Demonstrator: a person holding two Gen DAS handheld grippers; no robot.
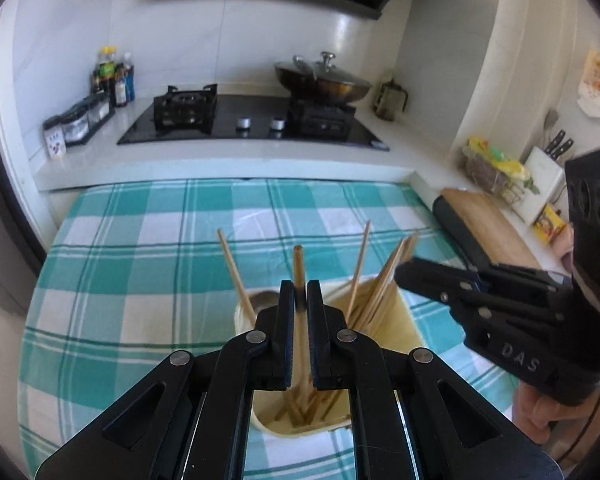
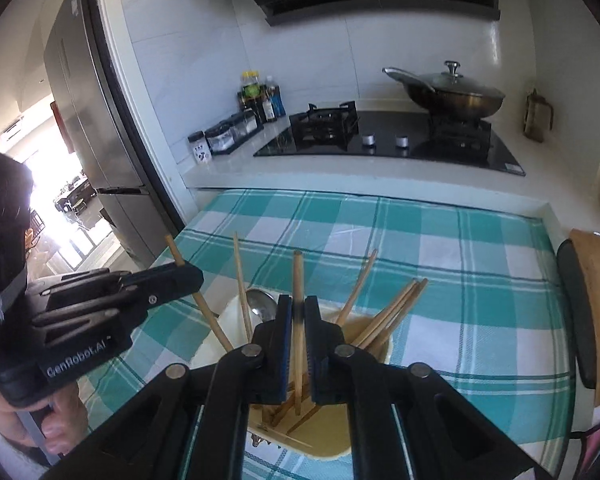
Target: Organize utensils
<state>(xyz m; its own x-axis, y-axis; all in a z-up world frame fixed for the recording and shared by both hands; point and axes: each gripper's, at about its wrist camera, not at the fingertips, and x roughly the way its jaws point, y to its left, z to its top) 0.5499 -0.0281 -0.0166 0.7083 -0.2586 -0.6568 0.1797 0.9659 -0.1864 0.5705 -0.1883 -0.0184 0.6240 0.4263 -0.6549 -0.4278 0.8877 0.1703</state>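
A cream utensil holder (image 1: 405, 320) (image 2: 389, 350) stands on the green checked cloth (image 1: 140, 264), with several wooden chopsticks (image 1: 384, 280) (image 2: 396, 308) leaning in its right compartment. A metal spoon (image 2: 260, 304) sits in its left compartment. My left gripper (image 1: 300, 286) (image 2: 198, 274) is shut on one upright chopstick (image 1: 299, 264) (image 2: 175, 250) over the holder. My right gripper (image 2: 298, 300) (image 1: 400, 270) is shut on another chopstick (image 2: 298, 274), whose lower end reaches into the holder. The two grippers are side by side, each with a hand holding it.
Behind the cloth is a white counter with a black gas hob (image 1: 252, 120), a lidded wok (image 1: 324, 80), condiment bottles (image 1: 114, 76) and a spice rack (image 1: 80, 120). At the right are a wooden cutting board (image 1: 488, 220) and a knife block (image 1: 548, 172). A fridge (image 2: 96, 128) stands at the left.
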